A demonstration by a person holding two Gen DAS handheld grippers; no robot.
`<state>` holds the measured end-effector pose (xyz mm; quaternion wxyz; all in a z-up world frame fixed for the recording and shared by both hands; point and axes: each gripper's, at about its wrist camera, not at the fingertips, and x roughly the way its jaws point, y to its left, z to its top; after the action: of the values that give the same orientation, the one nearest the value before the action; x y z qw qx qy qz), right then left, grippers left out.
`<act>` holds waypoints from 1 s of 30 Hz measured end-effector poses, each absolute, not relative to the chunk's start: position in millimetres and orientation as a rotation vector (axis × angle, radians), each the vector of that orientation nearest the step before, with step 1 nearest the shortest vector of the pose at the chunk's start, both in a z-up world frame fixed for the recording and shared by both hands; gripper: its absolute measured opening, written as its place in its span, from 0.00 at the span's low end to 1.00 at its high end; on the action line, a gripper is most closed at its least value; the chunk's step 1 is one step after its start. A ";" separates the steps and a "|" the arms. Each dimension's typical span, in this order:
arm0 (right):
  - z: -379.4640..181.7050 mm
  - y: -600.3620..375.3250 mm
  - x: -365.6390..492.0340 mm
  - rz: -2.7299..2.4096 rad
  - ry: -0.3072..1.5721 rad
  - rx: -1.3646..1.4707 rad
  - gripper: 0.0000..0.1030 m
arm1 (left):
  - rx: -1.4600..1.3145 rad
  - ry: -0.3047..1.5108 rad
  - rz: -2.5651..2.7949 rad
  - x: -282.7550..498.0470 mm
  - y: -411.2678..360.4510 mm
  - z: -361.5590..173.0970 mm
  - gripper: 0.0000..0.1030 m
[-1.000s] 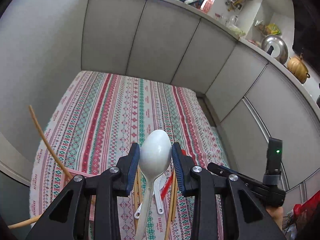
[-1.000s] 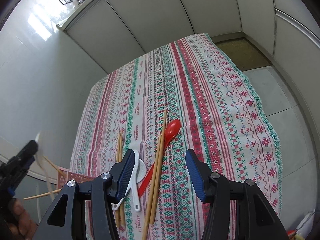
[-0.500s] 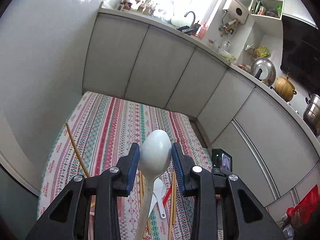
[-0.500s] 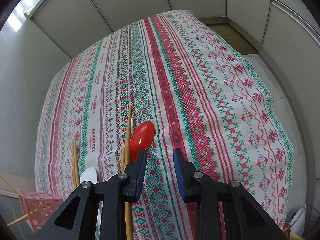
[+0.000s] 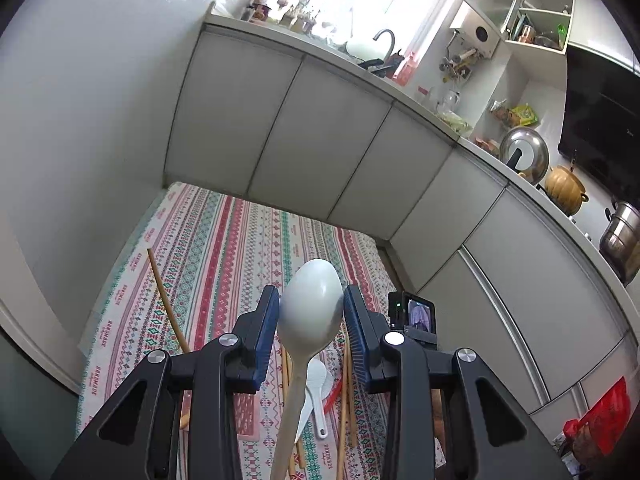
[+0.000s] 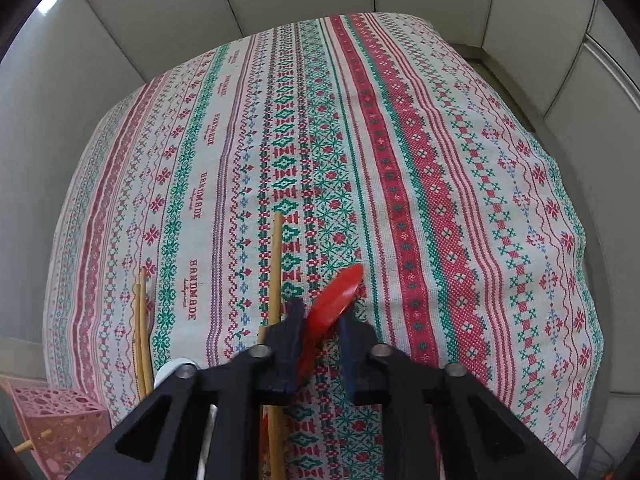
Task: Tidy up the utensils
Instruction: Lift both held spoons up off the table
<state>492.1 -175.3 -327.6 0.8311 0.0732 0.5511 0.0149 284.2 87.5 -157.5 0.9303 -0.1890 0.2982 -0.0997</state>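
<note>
Spoons: 1 white spoon [image 5: 310, 312] clamped in left gripper [image 5: 311, 320]; right gripper [image 6: 320, 332] just closed on 1 red spoon [image 6: 334, 300].

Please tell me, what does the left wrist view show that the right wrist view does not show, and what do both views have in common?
Only the left wrist view shows the left gripper shut on the large white plastic spoon, plus the kitchen counter with its steel pot lid.

Only the right wrist view shows the right gripper, its jaws just closed on the red plastic spoon, and the pink perforated basket.

Both show the striped patterned tablecloth, wooden chopsticks and a small white spoon lying on it.
</note>
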 end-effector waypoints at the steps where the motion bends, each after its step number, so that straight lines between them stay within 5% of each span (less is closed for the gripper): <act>1: -318.2 -176.6 490.3 0.035 1.141 0.152 0.06 | -0.390 0.608 -0.205 283.5 88.7 -157.0 0.34; 20: -156.6 -182.8 393.6 0.165 0.454 0.162 0.05 | -0.488 0.446 -0.274 264.4 111.6 -153.9 0.34; 30: -113.2 -157.1 338.6 0.256 0.215 0.175 0.05 | -0.455 0.193 -0.100 244.6 105.7 -174.1 0.34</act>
<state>338.6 -157.1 -113.2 0.9823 0.0869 0.1067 0.1274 244.6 105.7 -174.1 0.9684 -0.2250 0.0955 -0.0495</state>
